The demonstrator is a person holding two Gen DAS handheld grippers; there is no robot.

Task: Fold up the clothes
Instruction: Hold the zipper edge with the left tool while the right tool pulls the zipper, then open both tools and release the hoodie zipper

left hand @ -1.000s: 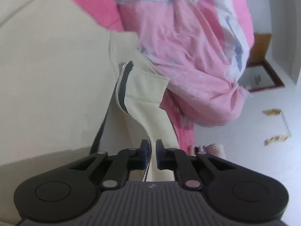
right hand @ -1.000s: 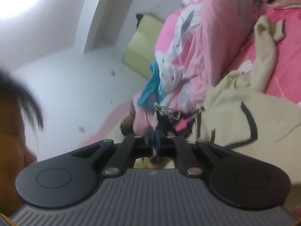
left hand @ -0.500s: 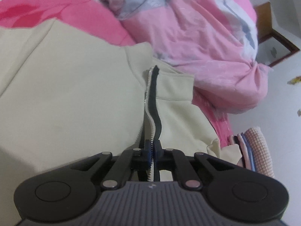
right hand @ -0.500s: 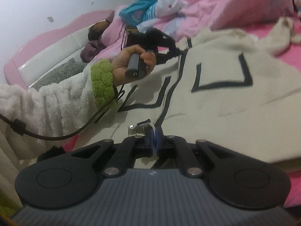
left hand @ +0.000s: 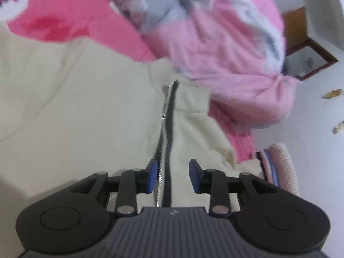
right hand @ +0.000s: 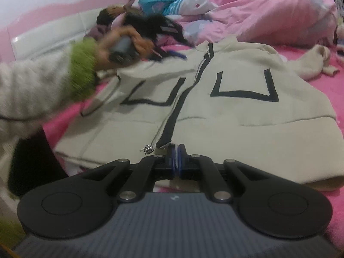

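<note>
Cream zip-front jacket with black trim (right hand: 225,111) lies flat, front up and unfolded, on the pink bedspread (right hand: 322,221); every fold remains. At its hem, the right gripper (right hand: 176,157) is clamped on the zipper's bottom edge. The left gripper (left hand: 173,177) gapes wide astride the zipper, gripping nothing. Only the right view shows the whole jacket and the left hand (right hand: 126,43).

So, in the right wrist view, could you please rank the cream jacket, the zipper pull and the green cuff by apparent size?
1. Cream jacket
2. Green cuff, blurred and maybe nearer the camera
3. Zipper pull
</note>
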